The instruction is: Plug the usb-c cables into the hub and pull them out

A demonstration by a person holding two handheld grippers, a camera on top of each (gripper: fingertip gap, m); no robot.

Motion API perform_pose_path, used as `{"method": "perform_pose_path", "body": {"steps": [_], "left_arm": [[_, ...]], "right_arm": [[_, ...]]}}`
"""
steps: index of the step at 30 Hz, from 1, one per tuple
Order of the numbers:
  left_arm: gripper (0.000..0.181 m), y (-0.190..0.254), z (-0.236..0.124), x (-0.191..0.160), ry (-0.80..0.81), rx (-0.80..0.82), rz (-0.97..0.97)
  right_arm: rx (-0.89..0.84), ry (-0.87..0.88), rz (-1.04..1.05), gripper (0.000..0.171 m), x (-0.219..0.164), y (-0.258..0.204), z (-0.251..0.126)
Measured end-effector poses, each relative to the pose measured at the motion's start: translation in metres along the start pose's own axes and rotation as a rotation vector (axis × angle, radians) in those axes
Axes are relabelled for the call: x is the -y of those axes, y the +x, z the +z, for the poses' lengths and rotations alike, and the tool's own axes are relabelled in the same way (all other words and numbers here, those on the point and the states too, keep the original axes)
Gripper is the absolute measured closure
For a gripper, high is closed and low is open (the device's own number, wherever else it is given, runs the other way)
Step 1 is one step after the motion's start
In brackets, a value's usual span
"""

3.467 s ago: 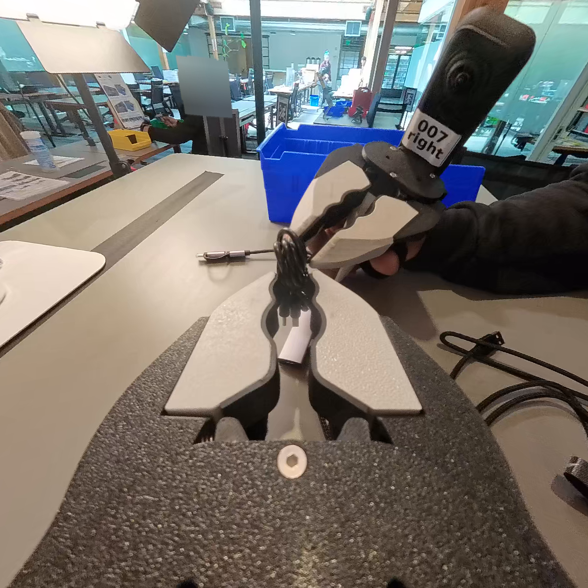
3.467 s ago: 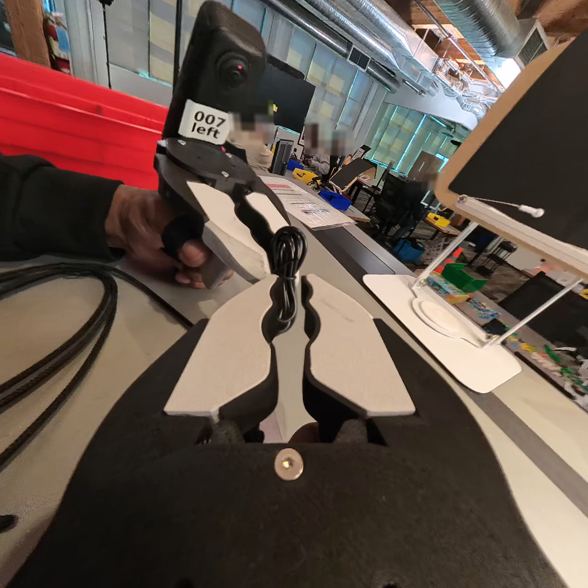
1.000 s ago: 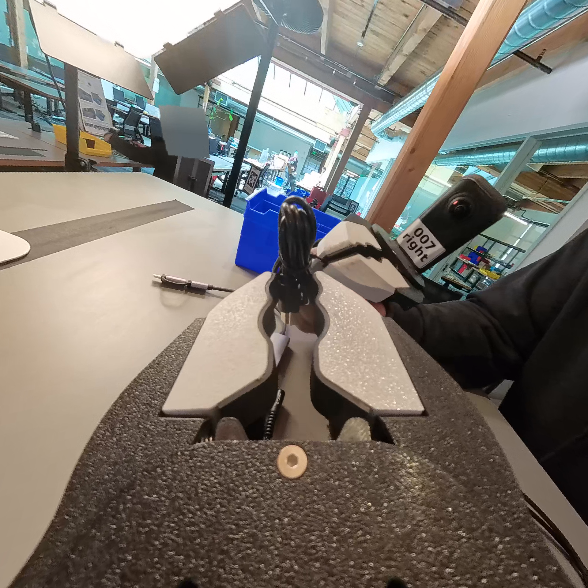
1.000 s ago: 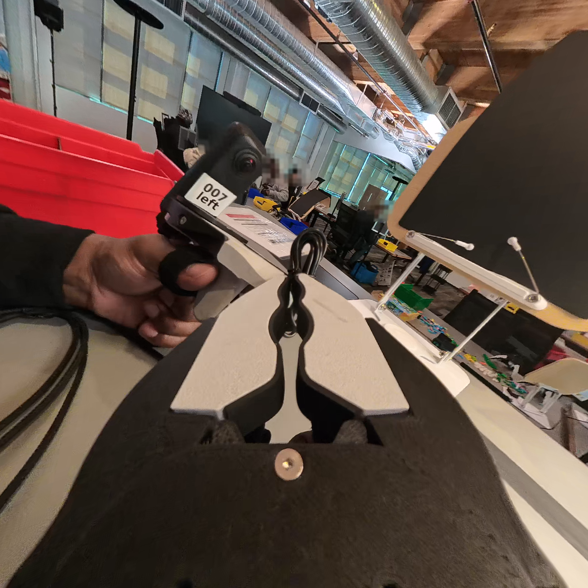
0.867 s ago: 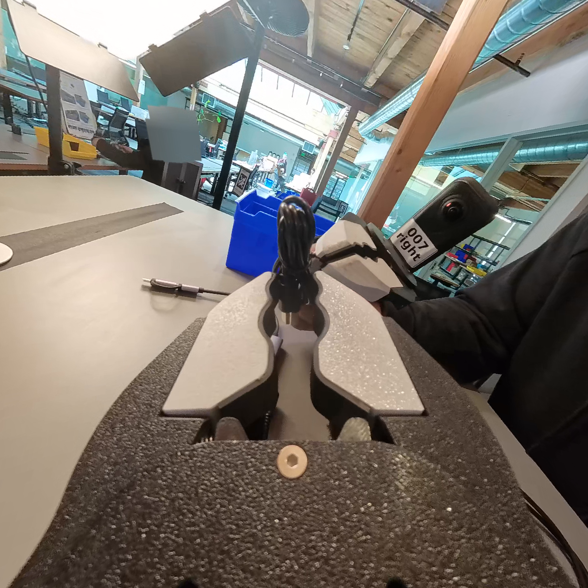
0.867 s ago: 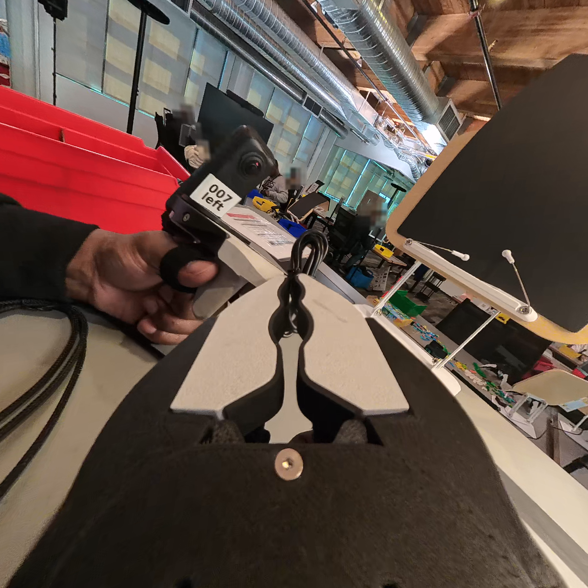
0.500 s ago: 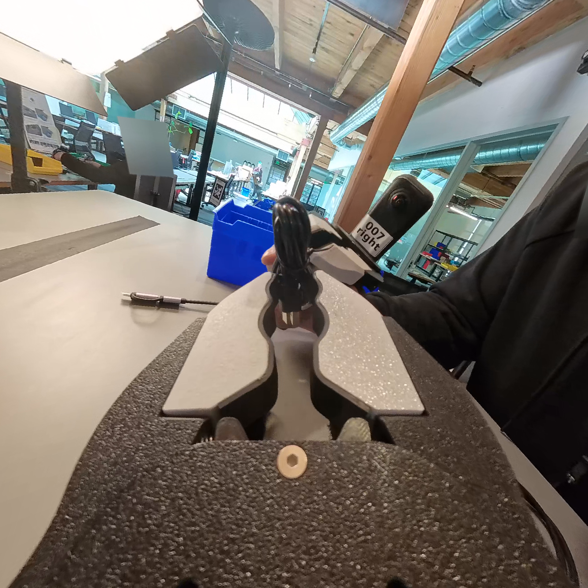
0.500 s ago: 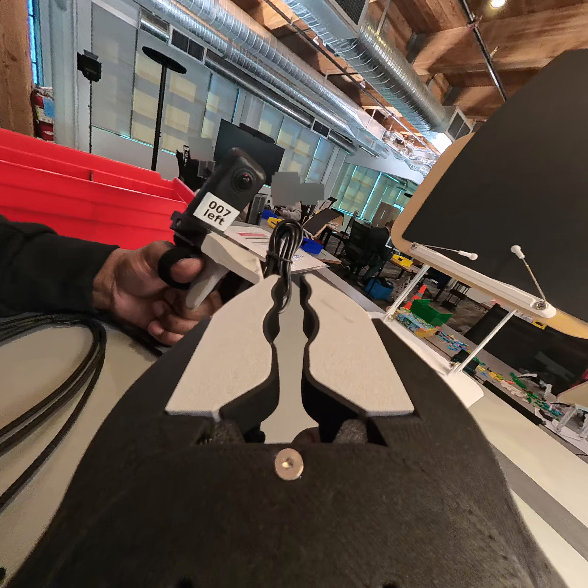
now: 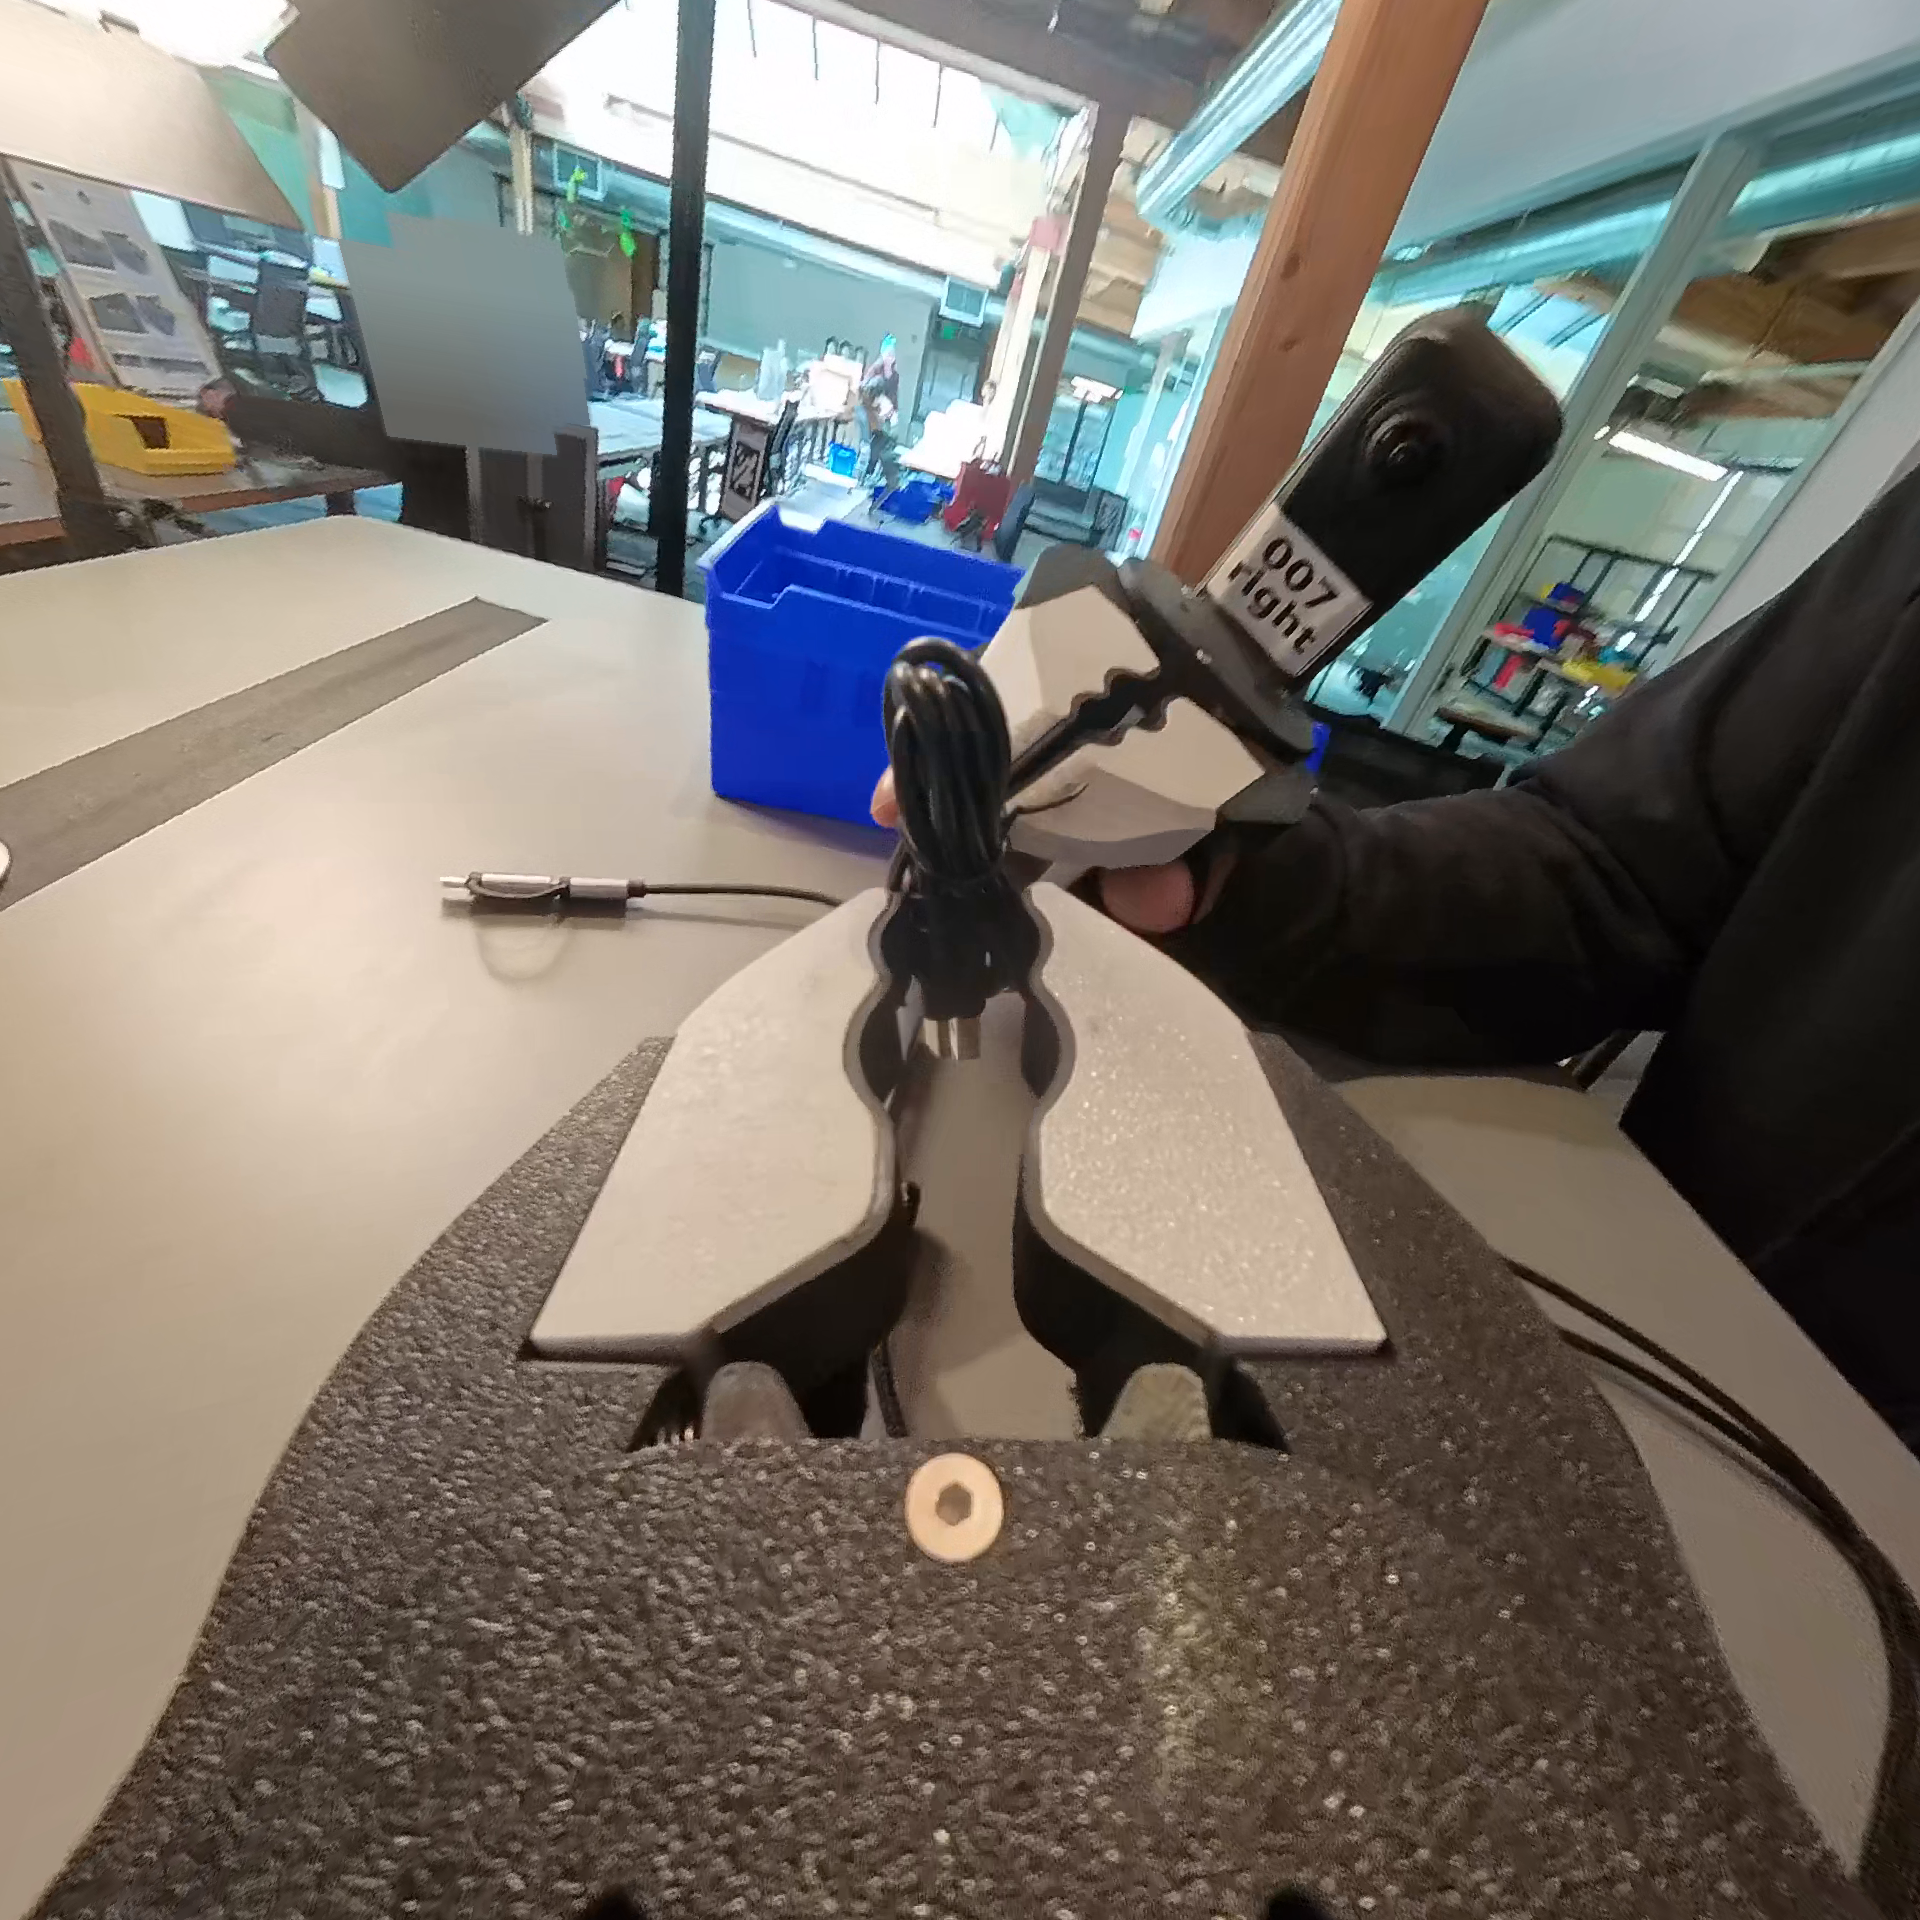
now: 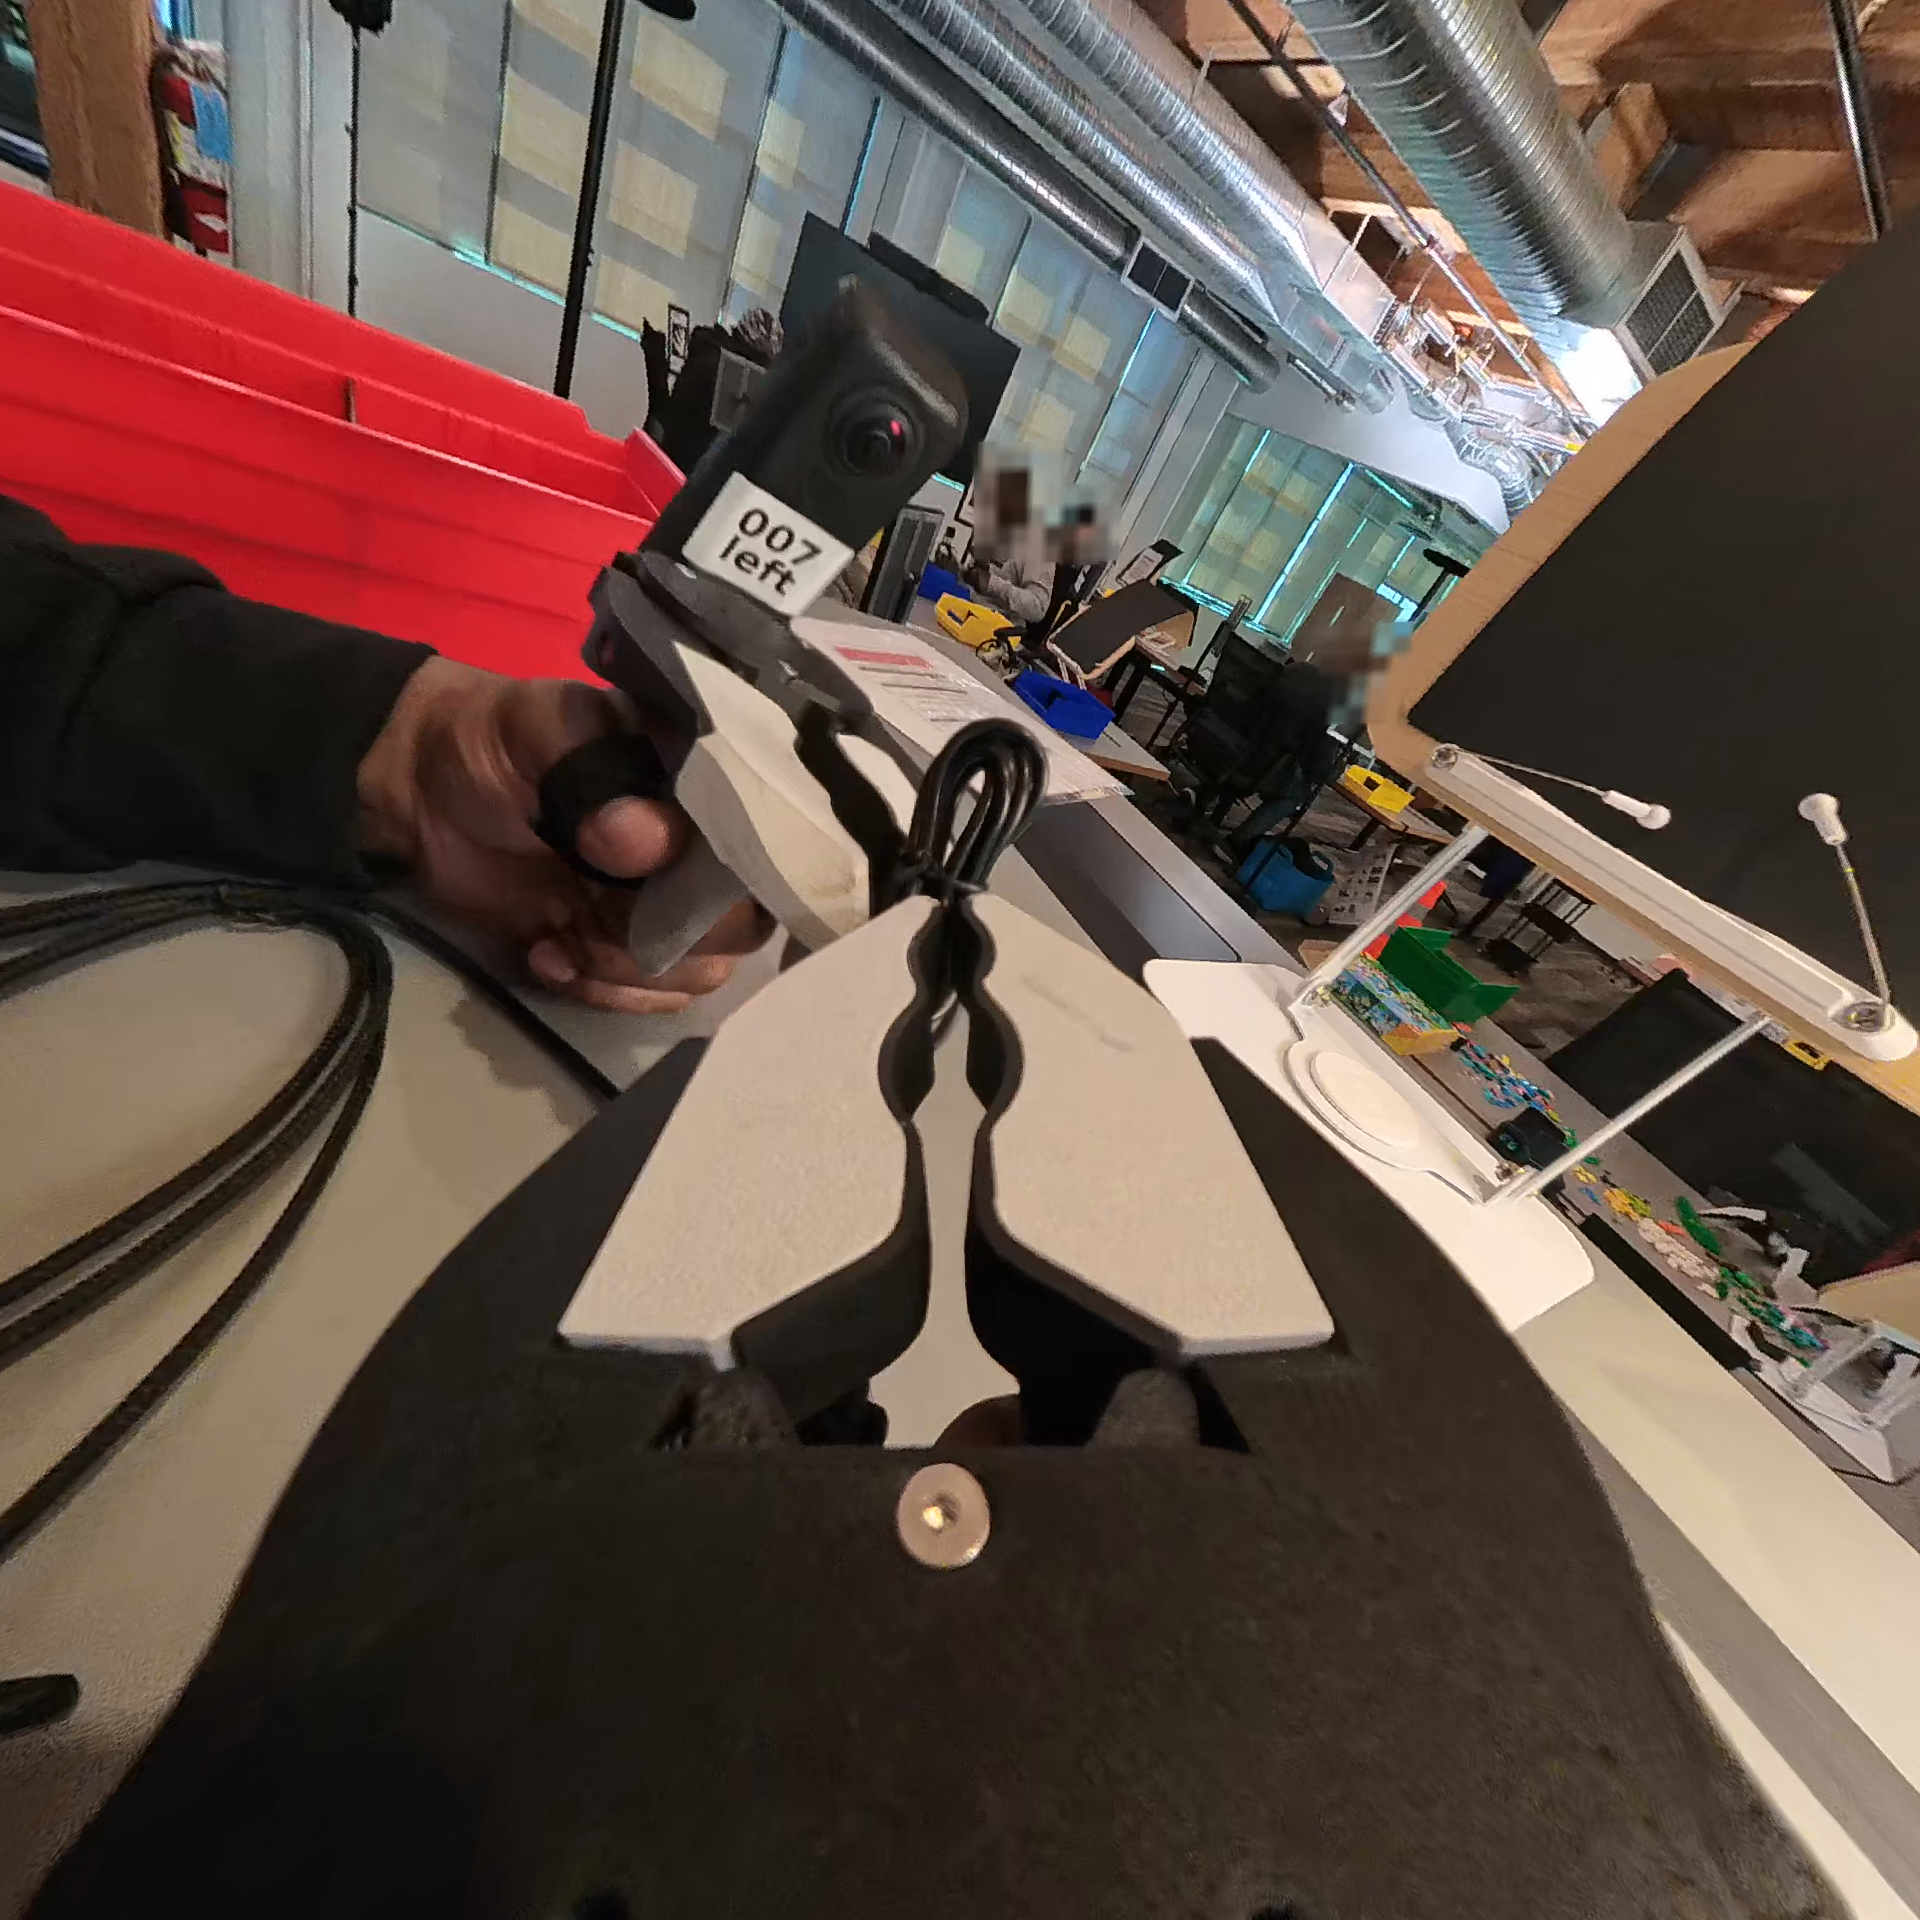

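Observation:
A coiled bundle of thin black cable (image 9: pixel 940 748) stands upright between both grippers, held above the grey table (image 9: pixel 260 1039). My left gripper (image 9: pixel 951 904) is shut on its lower part, and a small metal plug (image 9: pixel 956 1034) hangs between the fingers. My right gripper (image 10: pixel 951 909) is shut on the same bundle (image 10: pixel 982 790) from the opposite side. It also shows in the left wrist view (image 9: pixel 1029 816), tips against the bundle. The left gripper shows in the right wrist view (image 10: pixel 878 873). A small grey and black connector (image 9: pixel 540 888) on a thin cable lies on the table to the left.
A blue bin (image 9: pixel 842 665) stands behind the grippers. A red bin (image 10: pixel 260 457) stands behind the left hand. Thick black cables (image 10: pixel 208 1122) loop on the table near the person. A white stand base (image 10: pixel 1382 1143) with a tilted board stands to the right. Only a small space, under 4 cm, lies between the two pairs of fingers.
Half a second ago the right gripper was slightly open and a little away from the bundle; now it has closed on it again. Both grippers have tilted down toward the table.

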State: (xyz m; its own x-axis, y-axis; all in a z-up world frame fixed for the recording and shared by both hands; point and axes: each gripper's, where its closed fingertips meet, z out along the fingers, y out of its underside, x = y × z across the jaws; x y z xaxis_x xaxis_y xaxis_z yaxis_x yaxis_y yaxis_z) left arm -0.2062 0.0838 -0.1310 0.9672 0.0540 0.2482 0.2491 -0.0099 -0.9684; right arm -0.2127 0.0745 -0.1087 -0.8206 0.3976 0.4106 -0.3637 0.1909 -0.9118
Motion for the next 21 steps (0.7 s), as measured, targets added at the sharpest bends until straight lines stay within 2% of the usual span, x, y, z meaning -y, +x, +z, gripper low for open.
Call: {"method": "perform_pose_path", "body": {"steps": [11, 21], "left_arm": [[0.162, -0.024, 0.002, -0.033, -0.277, 0.228, 0.191], [0.163, -0.04, 0.001, -0.039, -0.33, 0.351, 0.214]], "right_arm": [[-0.011, -0.159, -0.159, 0.171, -0.024, 0.001, -0.001], [-0.076, -0.235, -0.309, 0.171, -0.033, 0.002, 0.002]]}}
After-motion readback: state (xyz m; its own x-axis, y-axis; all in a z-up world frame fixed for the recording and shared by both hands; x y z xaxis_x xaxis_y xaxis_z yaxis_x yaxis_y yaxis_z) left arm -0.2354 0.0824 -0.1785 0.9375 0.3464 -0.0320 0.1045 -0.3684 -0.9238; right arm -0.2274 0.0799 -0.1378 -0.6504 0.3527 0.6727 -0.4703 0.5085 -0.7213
